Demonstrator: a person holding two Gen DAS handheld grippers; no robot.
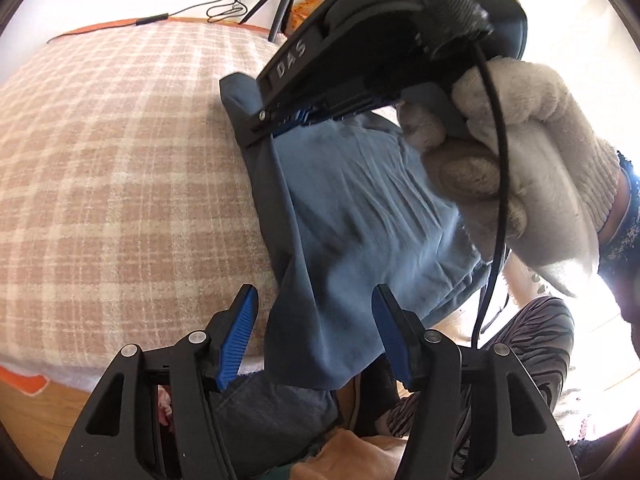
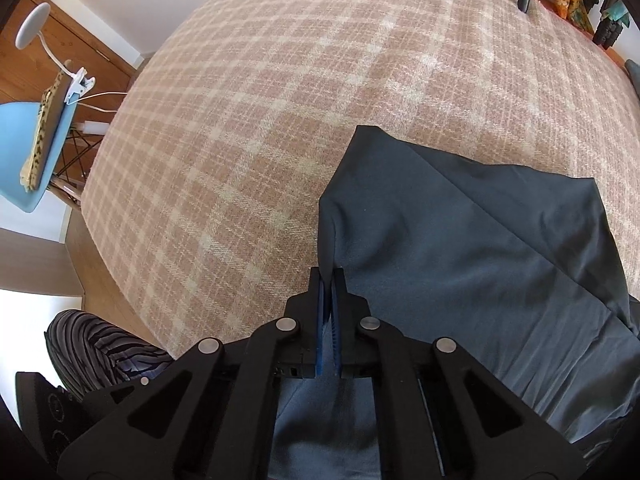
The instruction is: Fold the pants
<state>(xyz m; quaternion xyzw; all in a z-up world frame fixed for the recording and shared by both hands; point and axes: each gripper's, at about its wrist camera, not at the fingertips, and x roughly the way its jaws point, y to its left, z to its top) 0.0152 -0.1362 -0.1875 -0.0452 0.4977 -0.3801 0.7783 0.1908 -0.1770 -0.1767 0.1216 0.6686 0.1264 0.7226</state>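
Observation:
The blue-grey pants [image 1: 352,216] lie on a pink plaid blanket [image 1: 120,168], with one end hanging over the near edge. My left gripper [image 1: 316,296] is open, its blue pads on either side of the hanging cloth without closing on it. My right gripper [image 1: 296,120], held by a gloved hand [image 1: 532,152], is shut on the pants' far edge. In the right wrist view that gripper [image 2: 330,276] pinches a fold of the pants [image 2: 472,248], which spread to the right over the blanket [image 2: 280,120].
A tripod [image 1: 284,4] and a black cable [image 1: 224,4] stand at the far edge of the bed. A blue chair [image 2: 28,152] with a clip lamp [image 2: 48,44] is at the left on the wooden floor. Striped-trousered legs [image 1: 536,356] are by the near edge.

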